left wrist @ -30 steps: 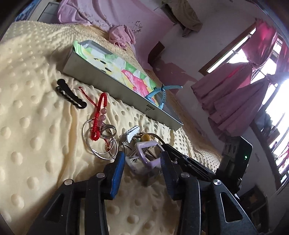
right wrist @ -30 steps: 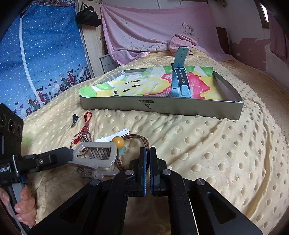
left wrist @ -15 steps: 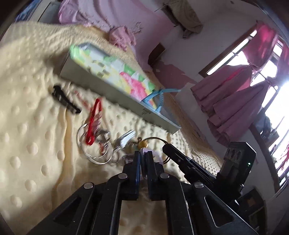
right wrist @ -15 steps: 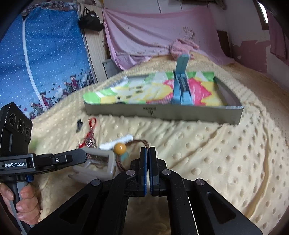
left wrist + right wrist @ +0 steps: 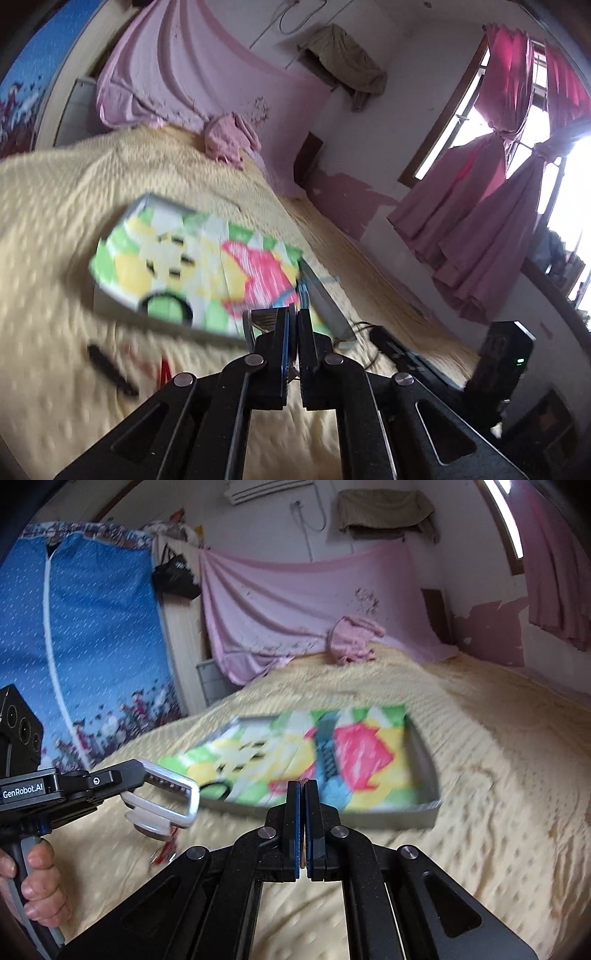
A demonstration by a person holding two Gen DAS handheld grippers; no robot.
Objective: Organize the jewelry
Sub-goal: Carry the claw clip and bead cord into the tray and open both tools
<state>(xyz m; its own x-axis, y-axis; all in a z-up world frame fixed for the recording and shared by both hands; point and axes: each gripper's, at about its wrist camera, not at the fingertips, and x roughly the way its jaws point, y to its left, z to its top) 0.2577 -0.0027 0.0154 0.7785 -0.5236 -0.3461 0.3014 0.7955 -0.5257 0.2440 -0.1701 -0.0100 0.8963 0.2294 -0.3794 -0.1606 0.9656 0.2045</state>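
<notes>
The left claw [image 5: 147, 775] is gripping a pale lilac hair clip [image 5: 166, 801], its jaws pressed together on one end of the clip and holding it in the air above the yellow dotted bedspread [image 5: 498, 775], just short of the near edge of the grey tray [image 5: 428, 808]. In the left wrist view only a metallic corner of the clip [image 5: 264, 319] is showing beside the closed fingertips [image 5: 284, 332]. A hand [image 5: 40, 882] is wrapping around the left claw's handle.

The right claw [image 5: 303, 812] is hovering low over the bedspread with its jaws pressed together, and a thin brownish strand is peeking out between the tips; I cannot tell what it is.

The tray is lying on the bed, lined with a colourful cartoon-print sheet [image 5: 192, 266], and a blue watch [image 5: 327, 757] is lying on that sheet. The watch's blue strap [image 5: 295, 291] is showing near the tray's right end in the left wrist view.

On the bedspread in front of the tray, a black hair clip [image 5: 110, 369] and a red bracelet [image 5: 164, 369] are lying near each other, both blurred. A crumpled pink cloth [image 5: 351, 638] is sitting at the far end of the bed.
</notes>
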